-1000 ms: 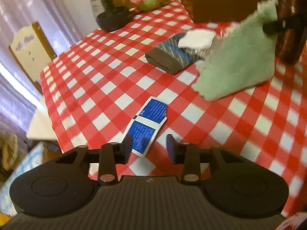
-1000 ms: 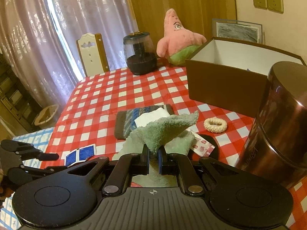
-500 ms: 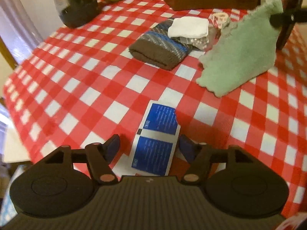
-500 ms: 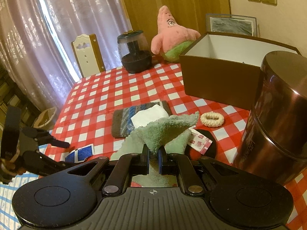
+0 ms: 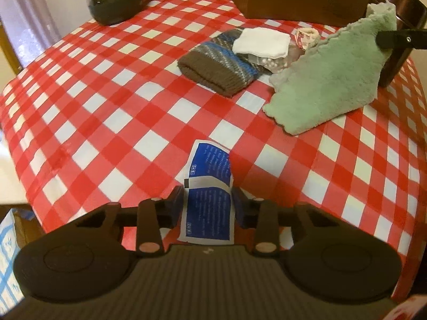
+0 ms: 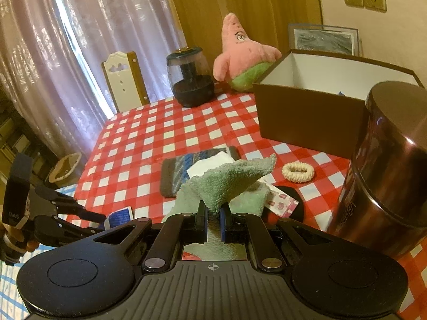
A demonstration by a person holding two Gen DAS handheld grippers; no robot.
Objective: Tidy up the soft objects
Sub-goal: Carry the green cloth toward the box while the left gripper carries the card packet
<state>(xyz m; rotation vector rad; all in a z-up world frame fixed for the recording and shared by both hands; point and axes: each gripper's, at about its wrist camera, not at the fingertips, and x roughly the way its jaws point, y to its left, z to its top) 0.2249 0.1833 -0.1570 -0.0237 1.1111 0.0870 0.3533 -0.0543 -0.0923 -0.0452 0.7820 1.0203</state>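
Blue sachet (image 5: 208, 194) lies at the near edge of the checked tablecloth (image 5: 112, 112), between the closing jaws of the left gripper (image 5: 208, 208). The right gripper (image 6: 213, 217) pinches the green towel (image 6: 232, 178). A good grasp would probably pinch the sachet squarely across its width before lifting.

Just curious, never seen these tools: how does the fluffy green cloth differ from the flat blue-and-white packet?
The fluffy green cloth is thick and lifted at one corner; the flat blue-and-white packet is thin and glossy, near the table edge. The cloth is far larger. Each sits between a tool's fingers.
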